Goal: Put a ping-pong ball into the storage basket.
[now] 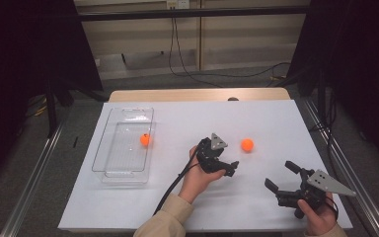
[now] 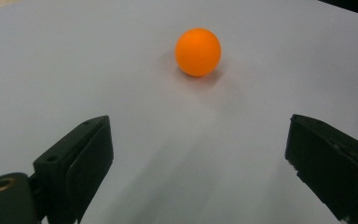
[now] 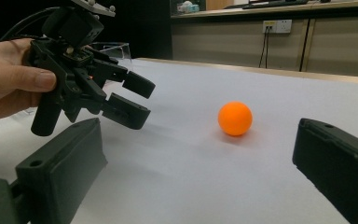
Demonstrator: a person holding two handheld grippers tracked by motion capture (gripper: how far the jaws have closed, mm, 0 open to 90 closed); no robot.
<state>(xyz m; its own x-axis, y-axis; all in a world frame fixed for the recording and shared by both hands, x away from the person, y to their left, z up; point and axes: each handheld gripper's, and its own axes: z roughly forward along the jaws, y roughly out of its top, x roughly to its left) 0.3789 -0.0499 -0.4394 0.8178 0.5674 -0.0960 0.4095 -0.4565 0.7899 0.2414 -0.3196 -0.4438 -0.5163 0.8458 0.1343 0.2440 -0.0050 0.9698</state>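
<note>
Clear plastic tray (image 1: 109,148) on the left of the white table (image 1: 177,207), 1 orange ball (image 1: 145,139) inside it near the right wall. Left gripper (image 1: 229,168) near table centre, held in the person's left hand (image 1: 197,178), jaws apart, nothing between them, aimed at the second orange ball (image 1: 247,144). That ball sits bare on the table, near the jaw tips but not touching; in the left gripper view it lies ahead of the open jaws (image 2: 198,52). Right gripper (image 1: 280,175) at the near right corner, jaws wide apart, empty, well apart from the ball. Right gripper view has the ball (image 3: 235,118) ahead with the left gripper (image 3: 135,100) to its left.
</note>
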